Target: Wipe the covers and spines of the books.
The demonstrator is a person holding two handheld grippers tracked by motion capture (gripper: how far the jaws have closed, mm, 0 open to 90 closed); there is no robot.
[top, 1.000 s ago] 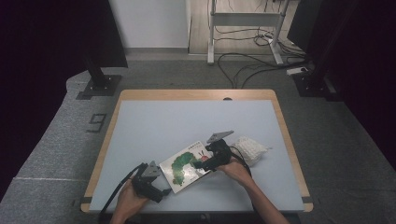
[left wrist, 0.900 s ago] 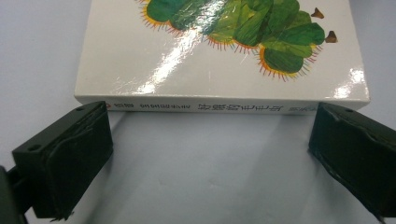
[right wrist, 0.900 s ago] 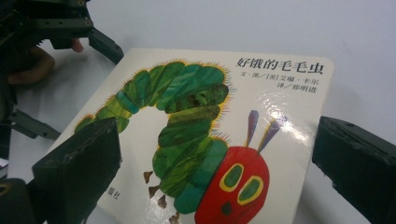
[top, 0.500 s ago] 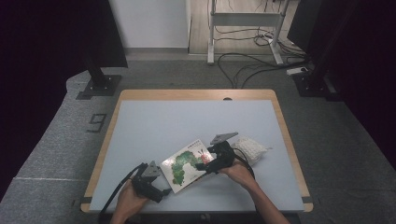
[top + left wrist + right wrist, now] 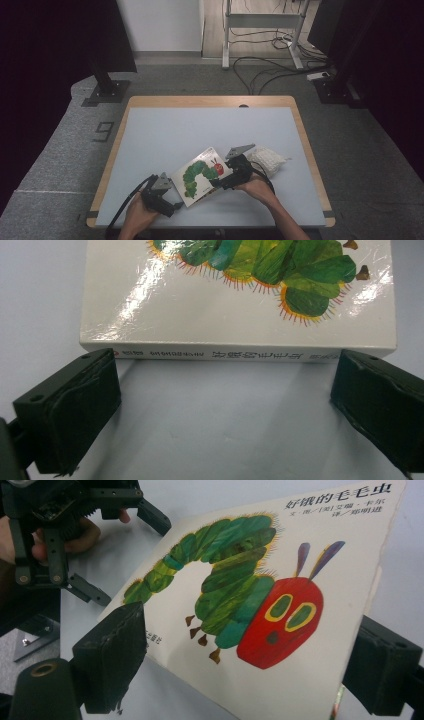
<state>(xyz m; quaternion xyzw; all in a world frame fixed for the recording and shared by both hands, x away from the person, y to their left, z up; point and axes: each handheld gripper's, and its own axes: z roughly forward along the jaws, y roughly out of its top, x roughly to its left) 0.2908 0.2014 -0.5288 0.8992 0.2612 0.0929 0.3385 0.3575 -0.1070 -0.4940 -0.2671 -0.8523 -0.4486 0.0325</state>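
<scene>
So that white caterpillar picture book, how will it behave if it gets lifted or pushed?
The white caterpillar picture book looks like a thick board book, so it should stay stiff, not flop. Its glossy cover shows glare and may slip against the gripper pads. Lying flat on the pale blue table, it would probably slide rather than tip; the front cover seems to lift on its own.

The left gripper [image 5: 225, 405] held its black fingers [image 5: 75, 410] wide apart over the pale desk [image 5: 220, 425], with the caterpillar book [image 5: 240, 305] lying at twelve o'clock, spine toward them.
</scene>
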